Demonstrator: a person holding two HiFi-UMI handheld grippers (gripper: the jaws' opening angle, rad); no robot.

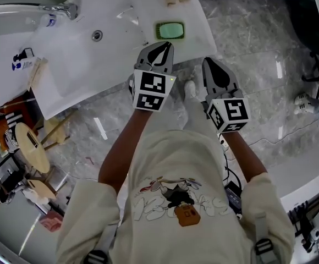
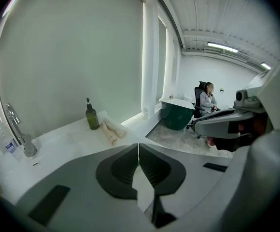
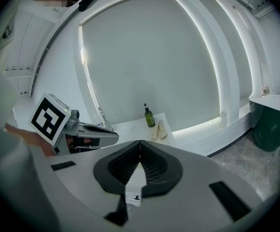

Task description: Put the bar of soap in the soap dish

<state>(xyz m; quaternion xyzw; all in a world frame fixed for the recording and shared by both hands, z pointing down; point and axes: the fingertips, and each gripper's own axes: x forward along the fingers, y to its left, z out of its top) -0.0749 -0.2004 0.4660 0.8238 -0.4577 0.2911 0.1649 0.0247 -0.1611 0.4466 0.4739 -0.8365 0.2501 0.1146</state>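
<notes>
**Desk:** How did your jaws stand?

**Me:** My left gripper [image 2: 138,149] had its jaws pressed together with nothing between them. My right gripper [image 3: 140,146] matched it, closed and empty, just to the left one's right.

**Desk:** And the soap?

**Me:** In the head view, the bar of soap [image 1: 171,31] lay in the soap dish [image 1: 157,31] on the counter [image 1: 195,23], just ahead of the left gripper's tips. It was small there, so I couldn't make out how it sat. In both gripper views my own gripper bodies covered the near counter. Only the bottle [image 2: 92,117] and the rolled towels [image 2: 112,132] showed, well beyond the tips.
</notes>
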